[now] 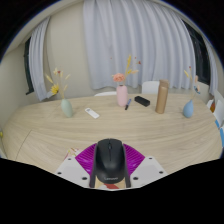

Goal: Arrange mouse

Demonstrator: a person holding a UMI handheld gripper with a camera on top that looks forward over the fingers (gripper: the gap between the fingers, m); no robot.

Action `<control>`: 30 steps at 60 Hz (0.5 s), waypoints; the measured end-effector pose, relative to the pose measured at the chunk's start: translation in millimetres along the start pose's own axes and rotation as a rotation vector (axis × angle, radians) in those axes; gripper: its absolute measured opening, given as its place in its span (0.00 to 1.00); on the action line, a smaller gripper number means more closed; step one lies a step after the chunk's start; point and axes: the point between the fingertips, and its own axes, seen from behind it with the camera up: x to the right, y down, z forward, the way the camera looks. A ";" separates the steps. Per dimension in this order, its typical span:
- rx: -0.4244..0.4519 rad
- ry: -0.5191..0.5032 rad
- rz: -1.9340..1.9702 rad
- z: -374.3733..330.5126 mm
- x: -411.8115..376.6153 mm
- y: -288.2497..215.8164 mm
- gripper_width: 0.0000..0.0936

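Mouse (110, 160) gripped between tongs (110, 176), closed on its sides — pickup apparently done; placing on surface (60, 135) left.

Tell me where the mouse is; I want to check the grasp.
In the gripper view, the black mouse sits between the tool's two purple-padded fingers at the near edge of the wooden table, well short of the pink vase.

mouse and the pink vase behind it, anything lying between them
Nothing: in the gripper view only bare table separates the mouse, held between the fingers, from the pink vase.
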 end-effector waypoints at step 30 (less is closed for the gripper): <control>-0.149 0.049 -0.089 88.7 -80.9 122.5 0.47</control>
